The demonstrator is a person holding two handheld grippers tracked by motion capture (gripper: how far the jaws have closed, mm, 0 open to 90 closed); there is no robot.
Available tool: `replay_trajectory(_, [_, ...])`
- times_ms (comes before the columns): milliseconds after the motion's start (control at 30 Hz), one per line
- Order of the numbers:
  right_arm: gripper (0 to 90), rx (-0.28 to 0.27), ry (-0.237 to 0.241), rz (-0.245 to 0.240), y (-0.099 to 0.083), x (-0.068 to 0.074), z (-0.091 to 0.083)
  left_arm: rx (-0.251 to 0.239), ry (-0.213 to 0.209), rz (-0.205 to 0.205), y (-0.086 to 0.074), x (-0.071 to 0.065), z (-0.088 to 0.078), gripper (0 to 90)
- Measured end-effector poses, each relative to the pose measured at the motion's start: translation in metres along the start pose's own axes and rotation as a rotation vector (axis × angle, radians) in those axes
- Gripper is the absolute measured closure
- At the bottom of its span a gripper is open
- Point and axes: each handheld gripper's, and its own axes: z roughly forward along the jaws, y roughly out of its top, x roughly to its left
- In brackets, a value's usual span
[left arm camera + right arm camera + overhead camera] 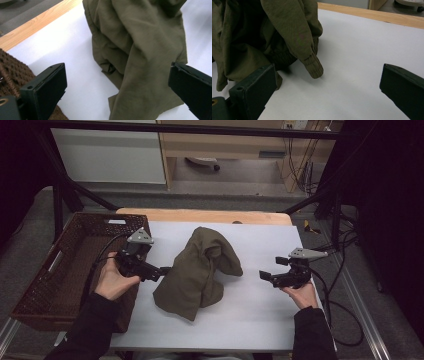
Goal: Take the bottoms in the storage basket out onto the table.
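Left tool (164, 270) jaws spread, released, tips just at the near-left edge of the olive jacket (200, 270). Right tool (265, 275) also released, near its ribbed cuff (314, 67). Jacket crumpled mid-worktop (260, 315); wicker basket (45, 285) at left edge.

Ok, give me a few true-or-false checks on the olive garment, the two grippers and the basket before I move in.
1. The olive garment lies crumpled on the white table cover. True.
2. The left gripper is shut on the garment. False: its jaws stand open, at the cloth's edge.
3. The woven basket sits at the table's left side. True.
4. The right gripper holds the ribbed cuff. False: its jaws are open and apart from the garment, with bare cover between them.
5. The garment is folded flat in the basket. False: it is bunched in a heap on the cover, outside the basket.
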Motion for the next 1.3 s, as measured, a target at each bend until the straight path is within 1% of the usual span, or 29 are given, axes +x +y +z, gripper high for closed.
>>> replay_trajectory(367, [1.7,0.005,0.001,-0.001,0.000,0.000,0.000,0.002,0.027,-0.017,-0.017,0.011,-0.008,2.1])
replay_trajectory(867, [1.6,0.007,-0.003,-0.003,0.000,0.000,0.000,-0.002,0.065,-0.061,-0.042,0.028,-0.019,2.0])
replay_trajectory(1000, [1.5,0.008,-0.004,-0.002,0.000,0.000,0.000,-0.003,0.082,-0.070,-0.050,0.032,-0.021,2.1])
replay_trajectory(1133, [1.4,0.009,-0.005,-0.002,0.000,0.000,0.001,-0.008,0.085,-0.085,-0.057,0.037,-0.022,2.0])
replay_trajectory(1300, [1.3,0.011,-0.005,-0.001,-0.001,0.001,0.001,-0.009,0.094,-0.088,-0.063,0.040,-0.023,2.0])
